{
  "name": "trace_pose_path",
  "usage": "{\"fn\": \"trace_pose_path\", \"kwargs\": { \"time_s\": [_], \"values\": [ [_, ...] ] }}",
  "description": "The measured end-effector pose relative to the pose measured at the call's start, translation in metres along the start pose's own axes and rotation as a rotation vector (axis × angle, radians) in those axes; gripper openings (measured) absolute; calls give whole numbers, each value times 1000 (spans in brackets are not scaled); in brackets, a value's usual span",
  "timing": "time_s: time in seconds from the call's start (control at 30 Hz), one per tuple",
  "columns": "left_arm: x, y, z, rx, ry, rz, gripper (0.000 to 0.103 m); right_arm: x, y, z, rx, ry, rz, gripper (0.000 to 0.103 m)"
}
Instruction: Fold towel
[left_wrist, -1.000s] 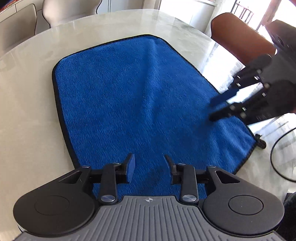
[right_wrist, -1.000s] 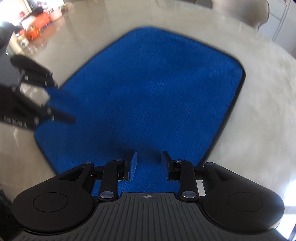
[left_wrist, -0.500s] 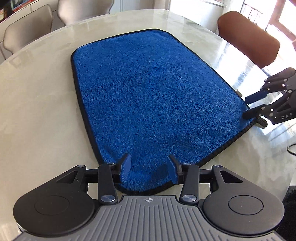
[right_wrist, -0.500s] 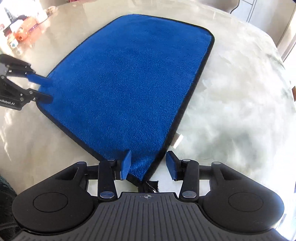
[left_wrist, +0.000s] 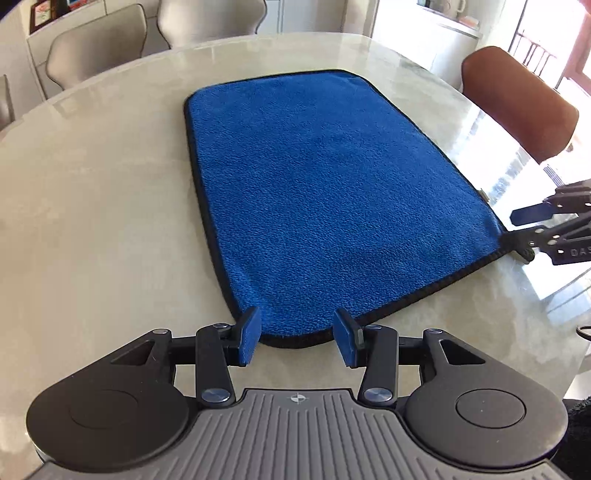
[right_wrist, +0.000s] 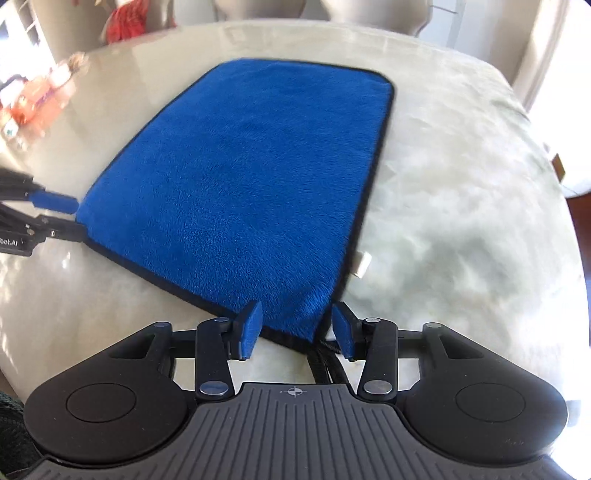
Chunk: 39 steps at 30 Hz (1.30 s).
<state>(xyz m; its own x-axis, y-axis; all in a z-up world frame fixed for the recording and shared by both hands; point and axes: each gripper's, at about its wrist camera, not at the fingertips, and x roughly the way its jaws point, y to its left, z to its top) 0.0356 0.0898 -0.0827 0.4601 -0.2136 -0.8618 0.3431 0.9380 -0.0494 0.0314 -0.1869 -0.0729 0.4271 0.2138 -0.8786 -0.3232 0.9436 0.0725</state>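
A blue towel (left_wrist: 325, 199) with a black hem lies flat and unfolded on the pale marble table (left_wrist: 92, 221). My left gripper (left_wrist: 297, 339) is open, its fingers straddling the towel's near left corner, just above it. My right gripper (right_wrist: 297, 330) is open at the near right corner, where a black hanging loop (right_wrist: 325, 360) and a white label (right_wrist: 361, 265) show. The towel also fills the right wrist view (right_wrist: 240, 184). Each gripper shows in the other's view, the right (left_wrist: 517, 229) and the left (right_wrist: 70, 218), at their corners.
Beige chairs (left_wrist: 99, 48) stand behind the table's far edge. A brown chair (left_wrist: 517, 107) stands at the right. Orange and red items (right_wrist: 33, 99) sit blurred at the table's far left in the right wrist view. A dark cable (left_wrist: 583, 332) lies at the right edge.
Both grippers have drawn back from over the towel's middle to its near edge, the left to the left corner, the right to the right corner. Both stay open. The towel lies unmoved.
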Motion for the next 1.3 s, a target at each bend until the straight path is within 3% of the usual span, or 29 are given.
{"fn": "trace_pose_path", "kwargs": {
  "time_s": [0.07, 0.1, 0.3, 0.43, 0.5, 0.53, 0.57, 0.7, 0.8, 0.87, 0.93, 1.1, 1.3],
  "values": [
    [-2, -2, -4, -8, 0, 11, 46, -4, -2, -6, 30, -27, 1, 73],
    [-3, -3, -6, -7, 4, 16, 46, -10, -1, -9, 35, -35, -1, 76],
    [-3, -3, -13, -43, 25, 23, 47, -19, 0, -19, 46, -53, -28, 81],
    [-3, -2, -13, -66, 18, 26, 59, -17, -3, -21, 82, -48, -10, 81],
    [-4, -2, -13, -74, 8, 33, 65, -18, -2, -23, 98, -84, -13, 91],
    [-4, -2, -14, -85, 3, 34, 68, -19, -1, -23, 105, -100, -24, 101],
    [-4, -1, -14, -92, -1, 29, 68, -20, 0, -23, 112, -120, -41, 102],
    [-2, 2, -14, -132, -3, 13, 68, -22, 1, -21, 99, -143, -94, 101],
    [0, 2, -14, -147, -3, 4, 68, -19, 3, -23, 54, -142, -102, 94],
    [0, 1, -13, -142, -6, 4, 68, -16, 5, -26, 36, -123, -100, 76],
    [2, -1, -13, -132, -3, 5, 68, -12, 5, -28, 26, -105, -94, 67],
    [6, -3, -11, -109, 29, 13, 68, -6, 6, -34, 9, -84, -123, 66],
    [9, 0, -8, -113, 35, 13, 68, -3, 2, -37, 38, -78, -85, 60]
  ]
}}
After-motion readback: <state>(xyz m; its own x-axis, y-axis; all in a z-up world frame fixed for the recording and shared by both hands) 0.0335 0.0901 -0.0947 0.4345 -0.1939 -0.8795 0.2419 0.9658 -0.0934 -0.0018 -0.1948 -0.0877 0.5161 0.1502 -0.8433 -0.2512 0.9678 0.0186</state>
